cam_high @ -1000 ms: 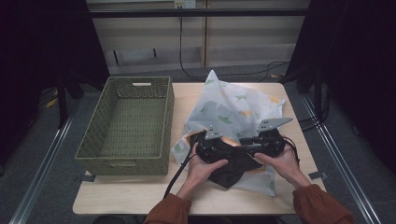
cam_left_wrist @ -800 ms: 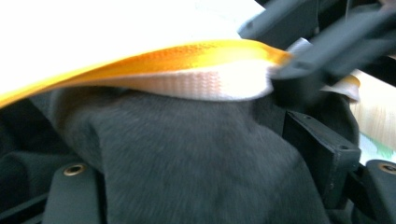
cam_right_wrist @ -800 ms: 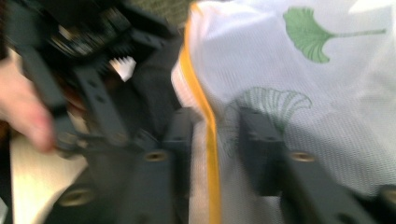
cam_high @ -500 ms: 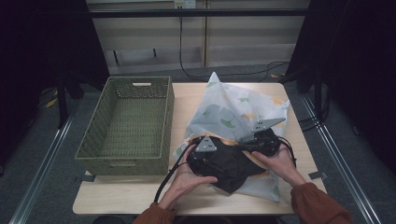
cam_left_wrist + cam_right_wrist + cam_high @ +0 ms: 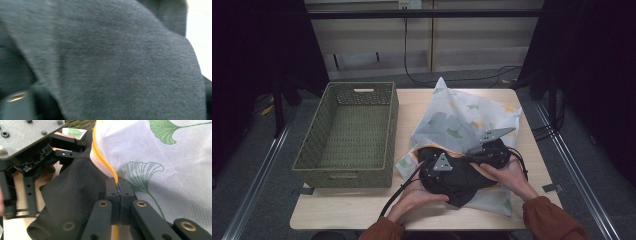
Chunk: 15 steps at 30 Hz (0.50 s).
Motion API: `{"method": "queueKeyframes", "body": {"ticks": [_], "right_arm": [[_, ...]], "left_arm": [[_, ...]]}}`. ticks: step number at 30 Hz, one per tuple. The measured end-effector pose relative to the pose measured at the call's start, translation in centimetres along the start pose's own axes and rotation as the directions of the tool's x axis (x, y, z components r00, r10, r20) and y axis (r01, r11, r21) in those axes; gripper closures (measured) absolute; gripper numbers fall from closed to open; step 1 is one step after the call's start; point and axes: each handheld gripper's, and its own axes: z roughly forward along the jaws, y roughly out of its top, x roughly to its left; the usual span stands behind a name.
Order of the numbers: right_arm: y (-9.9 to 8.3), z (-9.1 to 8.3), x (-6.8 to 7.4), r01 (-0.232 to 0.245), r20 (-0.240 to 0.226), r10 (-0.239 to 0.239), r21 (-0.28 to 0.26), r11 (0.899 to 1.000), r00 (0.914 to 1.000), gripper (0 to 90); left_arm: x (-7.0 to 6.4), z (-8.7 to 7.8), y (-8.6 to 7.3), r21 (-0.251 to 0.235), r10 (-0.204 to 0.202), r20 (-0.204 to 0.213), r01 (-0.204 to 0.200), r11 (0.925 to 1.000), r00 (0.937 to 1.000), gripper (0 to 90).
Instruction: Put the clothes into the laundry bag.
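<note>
A white mesh bag [image 5: 452, 120] printed with green leaves and edged in orange lies on the table's right half. A dark grey garment [image 5: 457, 182] bulges from its near opening. My right gripper [image 5: 119, 192] is shut on the bag's orange rim [image 5: 102, 160], at the garment's right side [image 5: 479, 159]. My left gripper [image 5: 443, 170] rests on top of the garment. The cloth [image 5: 112, 62] drapes over its jaws, so how they stand is hidden. The right gripper view has the left gripper [image 5: 80, 147] just beyond the garment [image 5: 70, 190] and the bag [image 5: 162, 157].
A green woven basket [image 5: 342, 177] stands on the left half of the wooden table [image 5: 362, 207], its inside bare. Black cables trail from both grippers to the table's near edge. Dark floor and shelving lie beyond the table.
Both hands have shifted a little toward the near edge. More of the dark garment now shows at the bag's opening, and the left gripper has sunk onto it.
</note>
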Motion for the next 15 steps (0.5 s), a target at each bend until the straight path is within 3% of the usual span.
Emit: {"method": "queueKeyframes", "body": {"ticks": [2, 3, 6, 7, 10, 11, 14, 15], "right_arm": [[0.0, 0.1, 0.0, -0.005, -0.005, 0.005, 0.004, 1.000, 1.0000, 89.2], [0.0, 0.2, 0.1, -0.010, -0.006, 0.010, 0.005, 1.000, 0.9999, 89.2], [0.0, 0.4, 0.2, -0.004, -0.017, 0.005, 0.007, 1.000, 0.9998, 89.4], [0.1, 0.4, 0.4, -0.003, -0.018, 0.003, 0.004, 1.000, 0.9998, 89.4], [0.3, 0.0, 0.4, -0.007, -0.025, 0.006, -0.015, 1.000, 0.9997, 89.5], [0.4, -0.2, 0.5, -0.007, -0.026, 0.006, -0.023, 1.000, 0.9996, 89.5], [0.8, -0.8, 0.7, -0.007, -0.038, 0.005, -0.052, 0.999, 0.9993, 89.5], [1.2, -1.4, 1.0, -0.008, -0.046, 0.005, -0.077, 0.997, 0.9989, 89.6]], "left_arm": [[0.3, -0.1, -0.1, -0.009, 0.005, -0.004, -0.005, 1.0000, 1.0000, 33.3], [0.9, -0.4, -0.3, -0.032, -0.042, -0.016, 0.042, 0.9986, 0.9990, 44.9], [1.0, -0.5, -0.3, -0.042, -0.053, -0.021, 0.052, 0.9977, 0.9984, 60.9], [0.8, -0.5, 0.0, -0.035, -0.049, -0.049, 0.047, 0.9983, 0.9976, 63.1], [1.0, -0.5, 0.3, -0.053, -0.070, -0.057, 0.067, 0.9963, 0.9959, 69.8], [1.3, -0.5, 0.6, -0.069, -0.108, -0.050, 0.105, 0.9921, 0.9929, 70.5], [1.4, -0.7, 1.0, -0.094, -0.124, -0.070, 0.117, 0.9887, 0.9899, 72.3], [1.7, -1.0, 1.6, -0.134, -0.144, -0.083, 0.132, 0.9822, 0.9862, 72.6]]}}
